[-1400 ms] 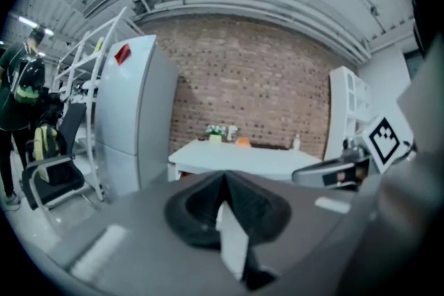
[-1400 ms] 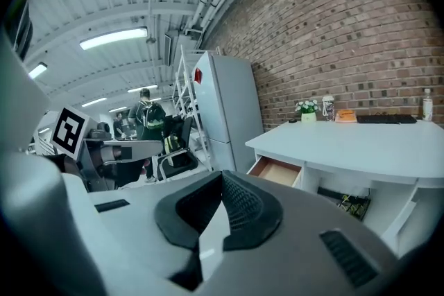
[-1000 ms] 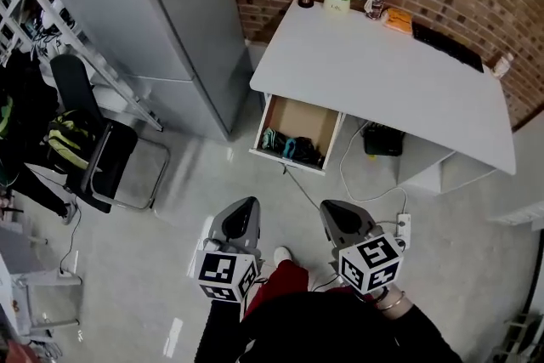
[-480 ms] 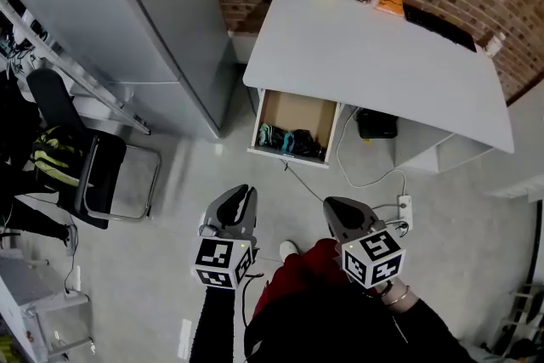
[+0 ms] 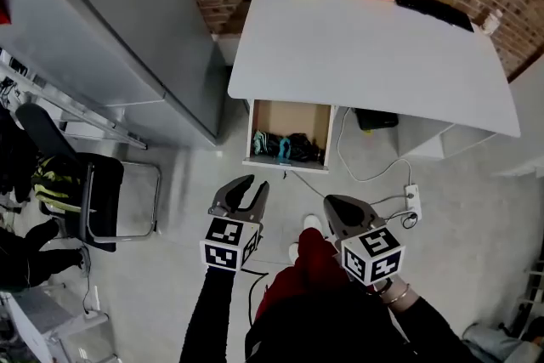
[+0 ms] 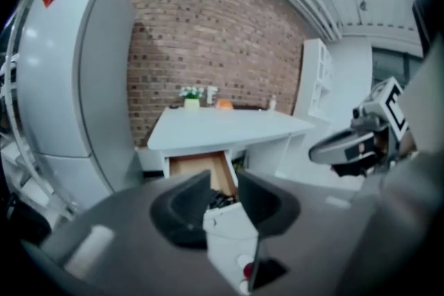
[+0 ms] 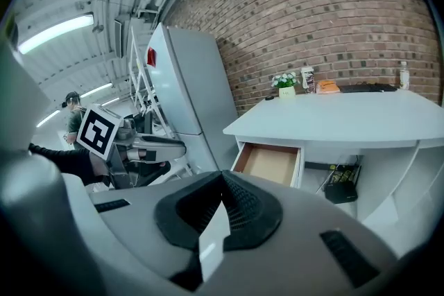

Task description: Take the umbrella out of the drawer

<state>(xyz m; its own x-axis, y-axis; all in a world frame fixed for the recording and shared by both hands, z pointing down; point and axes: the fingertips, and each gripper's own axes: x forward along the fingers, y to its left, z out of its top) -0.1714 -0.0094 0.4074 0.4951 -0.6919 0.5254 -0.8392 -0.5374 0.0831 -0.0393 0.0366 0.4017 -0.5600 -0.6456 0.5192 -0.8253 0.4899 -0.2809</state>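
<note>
Umbrella [image 5: 302,147] in drawer [image 5: 289,116] (head view clearest).

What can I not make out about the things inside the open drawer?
- Head view: the dark and teal bundle in the open white desk drawer with brown bottom is too small; no umbrella shape is clear.
- Left gripper view: blurred; the left tongs, which have just been opening and hold nothing, cover most of the bundle.
- Right gripper view: the drawer's own wall hides the bundle.
</note>
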